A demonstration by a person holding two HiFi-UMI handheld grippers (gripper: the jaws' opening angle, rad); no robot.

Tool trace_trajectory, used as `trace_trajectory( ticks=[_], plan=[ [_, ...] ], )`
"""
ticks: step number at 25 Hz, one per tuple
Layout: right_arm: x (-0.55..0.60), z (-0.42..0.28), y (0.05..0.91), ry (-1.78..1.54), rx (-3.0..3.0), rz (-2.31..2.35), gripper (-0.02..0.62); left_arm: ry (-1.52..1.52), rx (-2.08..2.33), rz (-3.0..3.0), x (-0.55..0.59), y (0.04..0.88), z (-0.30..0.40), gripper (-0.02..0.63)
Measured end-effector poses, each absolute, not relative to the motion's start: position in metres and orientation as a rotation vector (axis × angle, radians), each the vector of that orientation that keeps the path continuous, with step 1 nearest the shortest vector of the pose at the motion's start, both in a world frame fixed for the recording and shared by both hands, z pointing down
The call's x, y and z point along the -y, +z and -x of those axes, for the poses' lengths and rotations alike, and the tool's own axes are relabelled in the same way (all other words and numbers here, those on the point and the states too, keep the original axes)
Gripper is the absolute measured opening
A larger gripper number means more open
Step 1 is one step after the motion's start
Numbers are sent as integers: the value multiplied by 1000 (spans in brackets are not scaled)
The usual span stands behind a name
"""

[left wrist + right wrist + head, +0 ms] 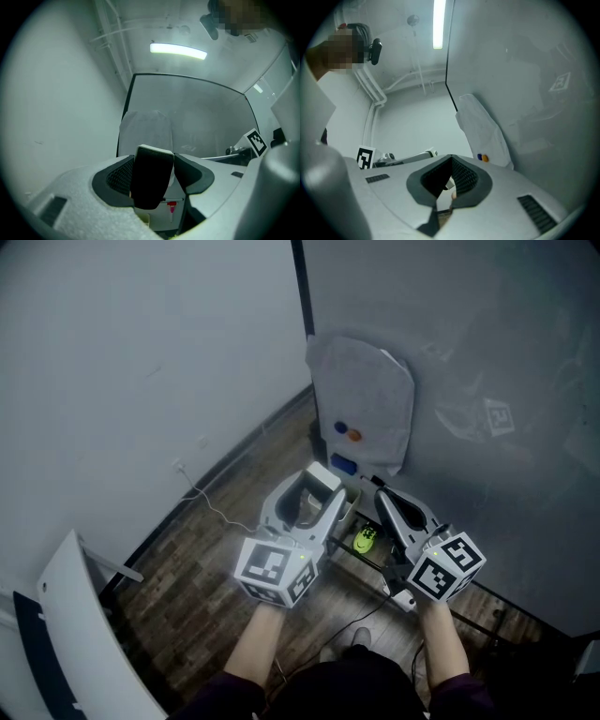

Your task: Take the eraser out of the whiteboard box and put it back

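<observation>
Black-felted eraser (151, 180) sat clamped in the left gripper's (153, 161) wide-set jaws, held in the air near the whiteboard box (361, 395). Beside it, the right gripper (451, 161) was empty, jaws together.

Both forearms reach side by side toward the whiteboard box (361, 404) — the left gripper (317, 491), just short of it, clamps the eraser (150, 180) between wide-set jaws; the right gripper (386, 501), alongside, has its jaws together, empty.
</observation>
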State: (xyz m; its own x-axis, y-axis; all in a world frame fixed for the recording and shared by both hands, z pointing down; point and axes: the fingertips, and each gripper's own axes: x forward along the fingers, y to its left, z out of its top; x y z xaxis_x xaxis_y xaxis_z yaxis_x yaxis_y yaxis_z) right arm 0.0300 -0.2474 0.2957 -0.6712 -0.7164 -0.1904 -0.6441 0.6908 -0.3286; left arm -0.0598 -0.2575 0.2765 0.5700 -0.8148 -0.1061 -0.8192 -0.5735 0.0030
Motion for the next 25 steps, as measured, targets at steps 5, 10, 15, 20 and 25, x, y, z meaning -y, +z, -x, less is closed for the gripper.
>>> trace_trajectory(
  ticks=[5,10,15,20,25],
  plan=[
    [259,-28,309,-334,-2614,1103,3,130,-1447,2769,276,298,59,261],
    [267,-25,327,-368,-2623,1121,3,95,-1455,2800,287,320,58,261],
    [269,-22,336,-398,-2630,1124,3,82,-1454,2822,293,328,56,261],
    [278,-21,344,-413,-2629,1124,3,62,-1454,2842,304,342,55,261],
    [284,-22,354,-432,-2632,1129,3,40,-1462,2863,317,358,52,260]
  ],
)
